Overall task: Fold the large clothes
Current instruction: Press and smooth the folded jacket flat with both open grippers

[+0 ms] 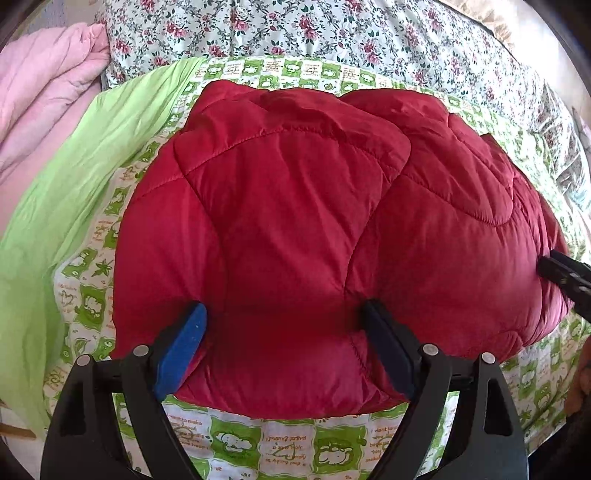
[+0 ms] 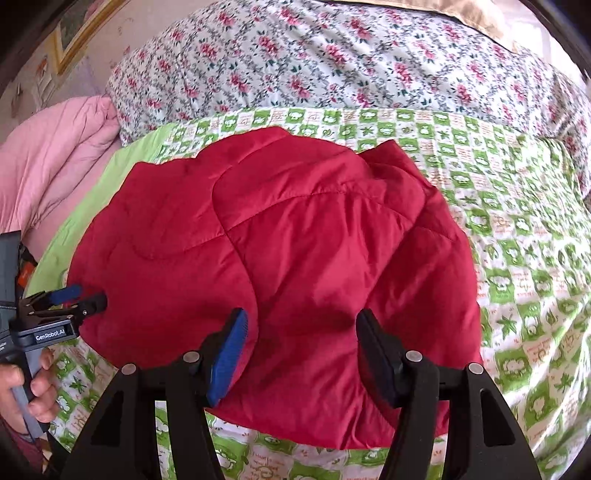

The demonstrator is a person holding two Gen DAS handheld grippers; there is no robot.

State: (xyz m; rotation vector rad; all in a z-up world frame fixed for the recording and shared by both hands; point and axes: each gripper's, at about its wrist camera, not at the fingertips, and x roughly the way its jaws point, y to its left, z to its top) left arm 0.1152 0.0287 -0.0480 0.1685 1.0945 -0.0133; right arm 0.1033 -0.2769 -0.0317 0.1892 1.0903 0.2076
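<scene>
I'm looking into a home bedroom, green cartoon-print bedsheet (image 2: 517,206) on the bed, floral quilt (image 2: 332,62) behind it, pink comforter (image 2: 55,158) left, framed picture (image 2: 81,33) beyond.

Folded jacket (image 1: 332,206) on checked sheet (image 1: 288,450), floral quilt (image 1: 332,37) behind, blanket (image 1: 44,96) left.

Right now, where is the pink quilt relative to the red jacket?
The pink quilt is bunched at the far left in both wrist views, beyond the plain green sheet that separates it from the red jacket, beside the floral duvet.
</scene>
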